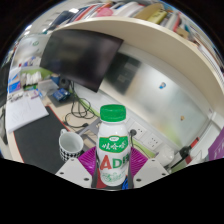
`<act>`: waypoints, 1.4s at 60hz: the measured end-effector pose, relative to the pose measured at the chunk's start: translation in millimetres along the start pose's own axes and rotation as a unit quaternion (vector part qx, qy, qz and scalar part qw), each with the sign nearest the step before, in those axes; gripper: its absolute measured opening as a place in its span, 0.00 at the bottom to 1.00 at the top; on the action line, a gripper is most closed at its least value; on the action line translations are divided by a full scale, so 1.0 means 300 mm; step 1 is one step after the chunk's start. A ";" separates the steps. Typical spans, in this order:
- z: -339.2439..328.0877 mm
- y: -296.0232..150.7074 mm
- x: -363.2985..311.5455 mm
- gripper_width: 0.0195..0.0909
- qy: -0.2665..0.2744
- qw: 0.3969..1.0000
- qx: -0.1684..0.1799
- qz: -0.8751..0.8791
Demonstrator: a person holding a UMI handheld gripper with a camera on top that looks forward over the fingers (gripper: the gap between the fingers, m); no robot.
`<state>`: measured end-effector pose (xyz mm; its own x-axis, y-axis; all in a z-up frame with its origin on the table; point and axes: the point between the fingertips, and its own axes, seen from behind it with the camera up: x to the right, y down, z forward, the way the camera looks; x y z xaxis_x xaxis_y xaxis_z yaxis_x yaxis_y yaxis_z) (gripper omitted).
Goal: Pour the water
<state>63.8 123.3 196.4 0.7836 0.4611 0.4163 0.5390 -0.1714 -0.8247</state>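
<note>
The bottle [113, 150] stands upright between the jaws, its long axis vertical, green cap up; the jaws seem to pinch its lower body; the cup [71, 146] sits just left on the worktop [30, 128], so pouring means tipping leftward.

The gripper [113, 172] shows only two finger pads. Each pad [143, 157] is magenta, flat and smooth. No cables or screws can be made out.

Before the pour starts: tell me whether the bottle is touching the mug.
Cannot tell. In the gripper view the bottle overlaps the mug beside it, so no gap or contact shows plainly.
</note>
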 end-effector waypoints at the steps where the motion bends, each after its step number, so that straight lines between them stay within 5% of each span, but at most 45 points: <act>1: 0.000 0.004 -0.005 0.31 0.003 1.000 0.006 0.016; 12: 0.053 0.100 0.021 0.31 -0.003 0.984 0.059 0.166; 43: 0.158 0.214 0.018 0.31 0.020 0.968 0.090 0.235; 54: 0.159 0.213 0.021 0.51 0.035 0.968 0.093 0.230; 59: 0.164 0.276 0.004 0.95 0.030 0.971 0.048 0.232; 63: 0.132 0.303 -0.003 0.88 0.030 0.968 0.034 0.248; 84: -0.295 0.275 -0.059 0.93 0.048 0.948 -0.023 0.314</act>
<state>121.7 23.8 154.9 0.9775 0.1751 -0.1177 -0.0327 -0.4251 -0.9045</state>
